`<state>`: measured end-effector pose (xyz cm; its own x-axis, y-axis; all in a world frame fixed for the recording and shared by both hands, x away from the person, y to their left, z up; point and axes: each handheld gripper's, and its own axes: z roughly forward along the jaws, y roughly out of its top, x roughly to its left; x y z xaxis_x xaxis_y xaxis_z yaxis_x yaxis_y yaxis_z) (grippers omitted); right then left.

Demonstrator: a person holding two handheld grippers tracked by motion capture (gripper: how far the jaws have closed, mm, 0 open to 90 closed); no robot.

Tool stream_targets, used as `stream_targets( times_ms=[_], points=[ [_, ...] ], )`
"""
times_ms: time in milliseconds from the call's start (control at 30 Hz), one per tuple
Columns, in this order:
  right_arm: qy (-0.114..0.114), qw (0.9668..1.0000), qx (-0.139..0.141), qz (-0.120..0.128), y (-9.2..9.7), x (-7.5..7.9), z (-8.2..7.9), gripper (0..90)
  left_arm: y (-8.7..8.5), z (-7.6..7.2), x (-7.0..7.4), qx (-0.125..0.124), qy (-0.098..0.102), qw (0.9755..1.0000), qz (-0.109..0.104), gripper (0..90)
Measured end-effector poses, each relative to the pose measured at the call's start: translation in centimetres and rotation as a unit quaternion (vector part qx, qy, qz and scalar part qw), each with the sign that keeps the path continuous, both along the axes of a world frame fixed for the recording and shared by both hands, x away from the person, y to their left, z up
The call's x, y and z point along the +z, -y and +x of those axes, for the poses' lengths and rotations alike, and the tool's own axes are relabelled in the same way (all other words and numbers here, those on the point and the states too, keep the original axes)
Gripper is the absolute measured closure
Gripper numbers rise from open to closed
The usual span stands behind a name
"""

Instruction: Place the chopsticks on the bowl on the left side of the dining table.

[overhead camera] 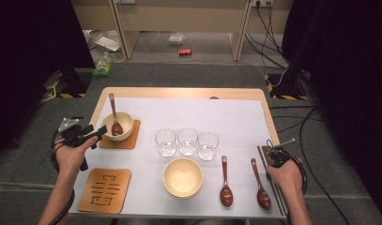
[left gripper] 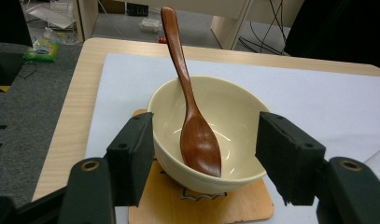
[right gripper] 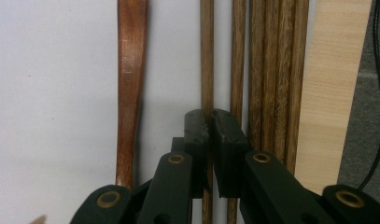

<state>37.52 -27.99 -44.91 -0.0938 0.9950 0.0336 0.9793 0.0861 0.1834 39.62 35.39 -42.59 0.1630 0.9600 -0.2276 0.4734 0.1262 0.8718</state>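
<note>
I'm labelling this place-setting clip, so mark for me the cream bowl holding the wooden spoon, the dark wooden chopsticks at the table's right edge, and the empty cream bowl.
Cream bowl holding the wooden spoon (left gripper: 234,116): left gripper view, inner wall.
Dark wooden chopsticks (right gripper: 270,70): right gripper view, mid-shaft.
Empty cream bowl (overhead camera: 183,178): high view, inside bottom.

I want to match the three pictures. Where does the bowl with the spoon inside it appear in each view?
High view: the bowl with the spoon is left of centre, on a wooden coaster, beside the left gripper.
Left gripper view: the same bowl sits at the centre, between the open jaws.
Right gripper view: the bowl is not in it.
Shared landmark: the white mat.
</note>
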Motion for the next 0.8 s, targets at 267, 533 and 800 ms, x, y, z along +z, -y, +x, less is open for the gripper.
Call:
stream_targets(
  times_ms=[267,533,800],
  points=[
    [0.018,0.9998,0.006,0.010,-0.1,0.6,0.2,85.3,-0.1,0.0,0.1,0.002,0.002,1.0000,-0.002,36.8],
    [0.051,0.9986,0.005,0.015,-0.4,2.0,0.5,85.3,0.0,-0.1,0.2,0.002,0.003,1.0000,-0.002,36.8],
    [0.072,0.9972,0.007,0.017,-0.7,2.9,0.9,85.3,-0.1,-0.1,0.2,0.003,0.003,1.0000,-0.003,36.7]
  ],
)
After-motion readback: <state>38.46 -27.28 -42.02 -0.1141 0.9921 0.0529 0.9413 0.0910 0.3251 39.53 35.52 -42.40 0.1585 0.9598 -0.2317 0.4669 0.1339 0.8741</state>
